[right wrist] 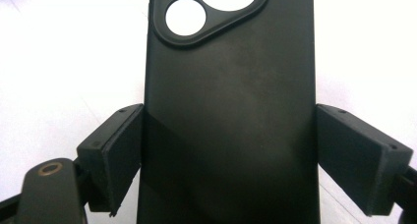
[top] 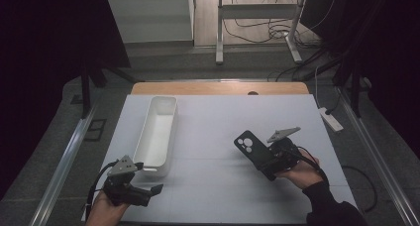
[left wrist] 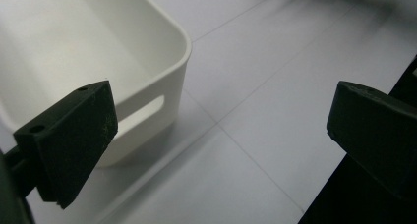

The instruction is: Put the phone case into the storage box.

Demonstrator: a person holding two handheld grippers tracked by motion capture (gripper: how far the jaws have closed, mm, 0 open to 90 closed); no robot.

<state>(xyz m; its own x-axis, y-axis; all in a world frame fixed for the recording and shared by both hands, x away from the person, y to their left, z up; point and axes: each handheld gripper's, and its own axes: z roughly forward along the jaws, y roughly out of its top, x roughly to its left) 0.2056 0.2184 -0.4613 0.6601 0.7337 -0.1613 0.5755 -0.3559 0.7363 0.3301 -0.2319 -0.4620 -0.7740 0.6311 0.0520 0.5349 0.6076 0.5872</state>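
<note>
Black phone case [right wrist: 228, 116] pinched by right gripper [top: 270, 159] jaws; white bin [top: 159, 132] beside left gripper [top: 148, 189], jaws spread.

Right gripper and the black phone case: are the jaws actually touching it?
Touching. In the right gripper view, both pads of the right gripper press flush against the two long edges of the black phone case, with no gap on either side.

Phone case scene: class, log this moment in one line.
right gripper: shut on phone case | left gripper: open, beside white bin
</note>
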